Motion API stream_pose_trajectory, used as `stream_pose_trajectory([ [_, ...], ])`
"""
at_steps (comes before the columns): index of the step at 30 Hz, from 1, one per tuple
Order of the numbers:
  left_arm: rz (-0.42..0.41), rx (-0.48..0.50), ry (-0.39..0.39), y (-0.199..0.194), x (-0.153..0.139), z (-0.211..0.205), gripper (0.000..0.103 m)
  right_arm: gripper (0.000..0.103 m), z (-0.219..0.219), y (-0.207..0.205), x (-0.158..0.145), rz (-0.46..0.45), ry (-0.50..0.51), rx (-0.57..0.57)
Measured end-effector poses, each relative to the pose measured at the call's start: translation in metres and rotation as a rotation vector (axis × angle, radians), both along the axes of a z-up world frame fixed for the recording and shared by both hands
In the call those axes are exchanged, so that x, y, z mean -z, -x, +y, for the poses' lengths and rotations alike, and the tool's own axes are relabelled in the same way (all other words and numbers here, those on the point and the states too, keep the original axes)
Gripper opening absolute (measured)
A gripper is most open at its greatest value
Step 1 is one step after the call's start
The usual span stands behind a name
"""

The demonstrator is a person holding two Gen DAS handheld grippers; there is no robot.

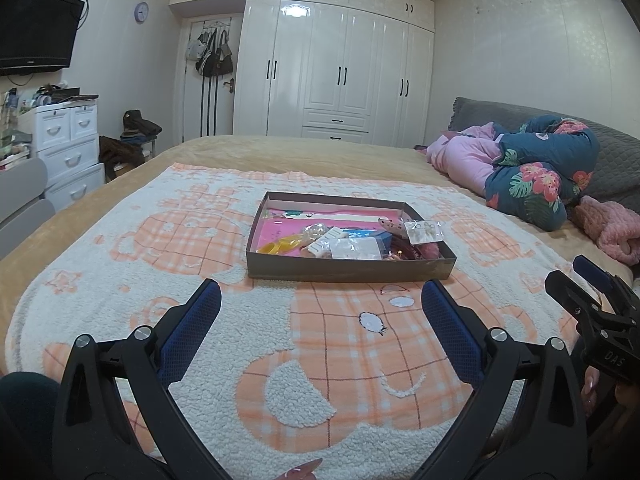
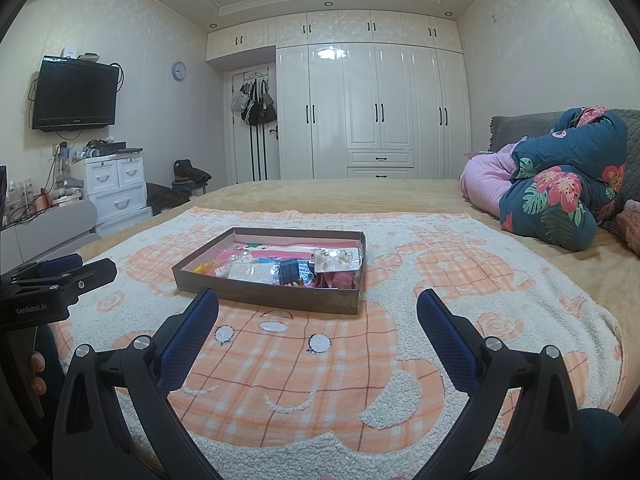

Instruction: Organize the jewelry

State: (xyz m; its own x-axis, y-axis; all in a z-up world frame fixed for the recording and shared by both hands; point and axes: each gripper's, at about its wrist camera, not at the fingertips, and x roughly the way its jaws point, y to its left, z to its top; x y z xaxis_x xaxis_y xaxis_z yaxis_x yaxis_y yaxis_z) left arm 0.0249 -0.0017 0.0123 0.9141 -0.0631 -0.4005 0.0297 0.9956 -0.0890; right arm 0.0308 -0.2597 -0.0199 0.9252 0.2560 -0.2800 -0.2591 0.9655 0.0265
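I have both claws, left claw (image 1: 320, 304) and right claw (image 2: 318, 312), spread wide and empty above the blanket (image 1: 200, 240). The jewelry tray (image 1: 348, 270) sits ahead on the bed. Its small packets (image 1: 424, 232) look light, slippery and flimsy; I'd pinch one by an edge.

Both wrist views look low along the bed (image 1: 100, 208) toward the wardrobe (image 1: 340, 72). They share the tray (image 1: 348, 270), seen near, with the left view further left.
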Motion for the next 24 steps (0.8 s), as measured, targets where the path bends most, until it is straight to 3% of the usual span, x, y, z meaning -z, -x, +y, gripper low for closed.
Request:
stream_pose_trajectory([
  [24,-0.001,-0.001,-0.002,0.0001,0.0003,0.0002,0.092,0.097,0.0,0.0002,0.0004,0.002,0.001,-0.001],
])
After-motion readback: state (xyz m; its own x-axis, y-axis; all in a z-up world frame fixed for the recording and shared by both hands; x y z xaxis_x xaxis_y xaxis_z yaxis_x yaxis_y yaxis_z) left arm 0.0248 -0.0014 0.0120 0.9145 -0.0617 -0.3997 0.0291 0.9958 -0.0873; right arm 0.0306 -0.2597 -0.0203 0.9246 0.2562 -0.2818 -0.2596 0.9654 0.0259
